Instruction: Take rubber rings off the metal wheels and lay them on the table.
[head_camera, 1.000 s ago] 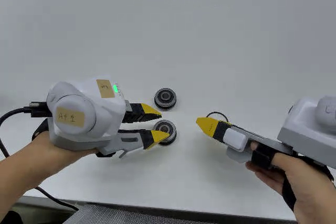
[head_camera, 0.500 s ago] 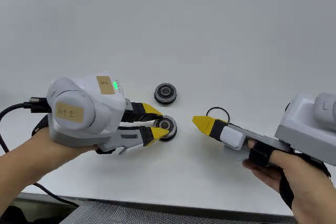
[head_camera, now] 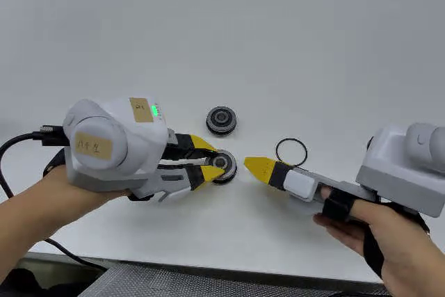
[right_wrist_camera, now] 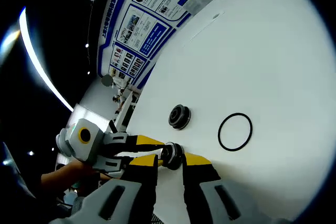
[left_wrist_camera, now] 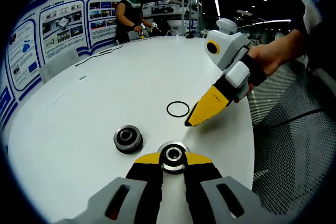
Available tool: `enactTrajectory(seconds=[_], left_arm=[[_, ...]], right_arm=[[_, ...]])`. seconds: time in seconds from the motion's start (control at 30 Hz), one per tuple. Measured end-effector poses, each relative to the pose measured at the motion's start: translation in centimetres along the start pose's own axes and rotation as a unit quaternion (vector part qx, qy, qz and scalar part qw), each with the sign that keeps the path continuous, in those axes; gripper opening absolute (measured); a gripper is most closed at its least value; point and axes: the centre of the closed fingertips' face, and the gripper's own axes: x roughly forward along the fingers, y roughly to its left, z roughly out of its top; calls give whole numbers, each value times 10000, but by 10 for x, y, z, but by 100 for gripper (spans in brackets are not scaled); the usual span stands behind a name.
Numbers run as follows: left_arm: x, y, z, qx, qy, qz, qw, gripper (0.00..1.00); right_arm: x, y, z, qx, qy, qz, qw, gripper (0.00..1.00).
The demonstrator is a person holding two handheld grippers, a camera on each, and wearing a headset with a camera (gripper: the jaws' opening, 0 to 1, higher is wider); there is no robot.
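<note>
While the white table is stretching wide under the near wheel, the left gripper is reaching in at that wheel from the person's left. Its yellow-tipped jaws are pressing on the wheel from both sides, clamping it where it is resting on the tabletop. The right gripper is pointing at the near wheel from the opposite side, its tip hanging just beside the wheel without touching it. In the right gripper view its jaws are standing a little apart, with a strip of table showing between them, and they are gripping nothing. Beyond the near wheel, on the side away from the person, the second wheel is sitting flat, near but apart, wearing a black band round its rim. To the right of the near wheel and slightly farther back, past the right gripper's tip, a loose black rubber ring is lying flat on the table, touching neither wheel.
</note>
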Motion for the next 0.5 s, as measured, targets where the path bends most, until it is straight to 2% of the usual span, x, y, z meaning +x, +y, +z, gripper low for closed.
enactTrajectory(seconds=[0.27,0.5], left_arm=[[1,-2,0,19,19,-56,10000,15],[1,-2,0,21,16,-56,10000,14]], right_arm=[[12,7,-10,31,226,171,9996,32],[17,11,-14,171,308,270,9990,36]])
